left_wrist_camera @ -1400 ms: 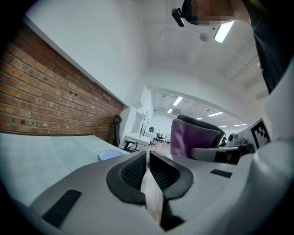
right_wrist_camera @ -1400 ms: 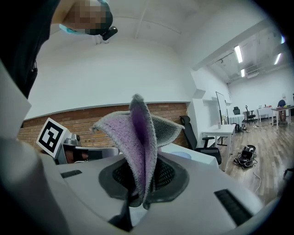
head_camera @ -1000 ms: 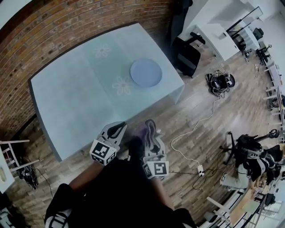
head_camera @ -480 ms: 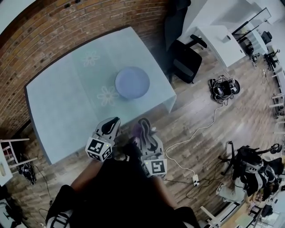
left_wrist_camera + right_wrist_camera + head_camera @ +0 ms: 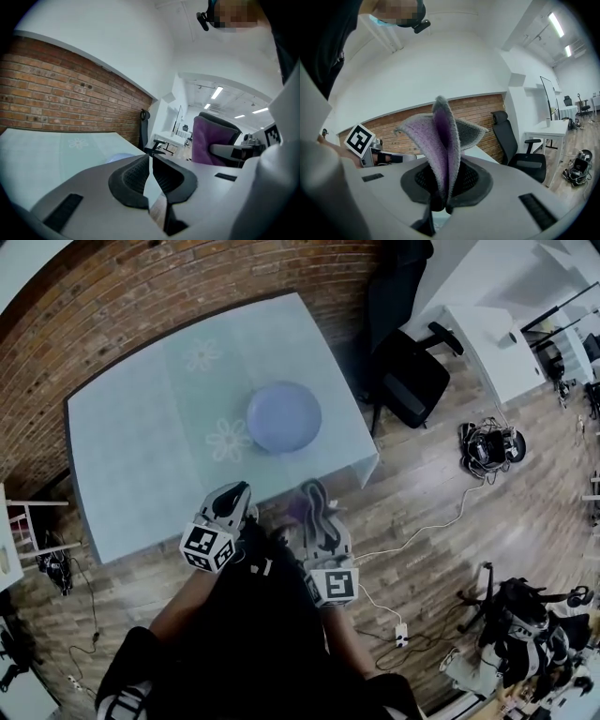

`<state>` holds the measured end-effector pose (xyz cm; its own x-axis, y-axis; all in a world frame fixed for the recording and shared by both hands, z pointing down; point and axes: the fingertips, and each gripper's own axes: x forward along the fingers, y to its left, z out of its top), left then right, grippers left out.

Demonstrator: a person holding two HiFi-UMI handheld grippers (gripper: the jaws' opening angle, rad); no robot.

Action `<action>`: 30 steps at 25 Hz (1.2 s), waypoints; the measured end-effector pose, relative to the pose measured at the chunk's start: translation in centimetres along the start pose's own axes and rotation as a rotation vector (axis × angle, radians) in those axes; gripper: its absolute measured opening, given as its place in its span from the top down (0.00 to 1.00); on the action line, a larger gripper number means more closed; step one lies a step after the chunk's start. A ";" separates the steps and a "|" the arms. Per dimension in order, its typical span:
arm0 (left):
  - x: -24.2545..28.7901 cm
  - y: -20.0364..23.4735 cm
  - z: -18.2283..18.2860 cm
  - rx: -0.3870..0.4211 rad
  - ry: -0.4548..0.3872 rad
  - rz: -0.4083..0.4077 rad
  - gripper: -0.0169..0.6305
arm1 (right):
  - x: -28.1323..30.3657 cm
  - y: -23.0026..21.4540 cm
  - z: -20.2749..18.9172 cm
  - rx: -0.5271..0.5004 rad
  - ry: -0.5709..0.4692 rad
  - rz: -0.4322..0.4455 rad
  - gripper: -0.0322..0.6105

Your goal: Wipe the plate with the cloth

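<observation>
Plate (image 5: 284, 416) lies on the pale table (image 5: 131, 456), well apart from both grippers, which hang off the table's near edge over the wood floor (image 5: 412, 493). Right gripper (image 5: 315, 495) is clamped on the cloth (image 5: 298, 512). Left gripper (image 5: 236, 493) has its jaws together at the tips, nothing between. Head view alone shows the plate whole (left gripper view catches only a bluish sliver above its jaw). Right gripper view shows the cloth folded upright, grey outside, purple inside.
</observation>
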<state>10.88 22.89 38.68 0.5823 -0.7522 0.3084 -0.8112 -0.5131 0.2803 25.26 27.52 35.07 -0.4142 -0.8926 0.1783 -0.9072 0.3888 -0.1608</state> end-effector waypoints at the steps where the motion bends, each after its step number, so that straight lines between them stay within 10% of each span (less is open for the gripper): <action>1: 0.3 0.5 0.0 -0.006 0.003 0.013 0.90 | 0.5 -0.2 0.0 0.000 0.002 0.005 0.86; 30: 13.3 15.5 -4.4 -0.221 0.169 0.161 0.90 | 22.7 -2.9 -0.9 -0.100 0.203 0.185 0.86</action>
<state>6.32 6.71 51.12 0.4628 -0.7276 0.5064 -0.8735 -0.2768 0.4005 18.46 6.32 40.48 -0.5704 -0.7444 0.3472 -0.8135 0.5702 -0.1141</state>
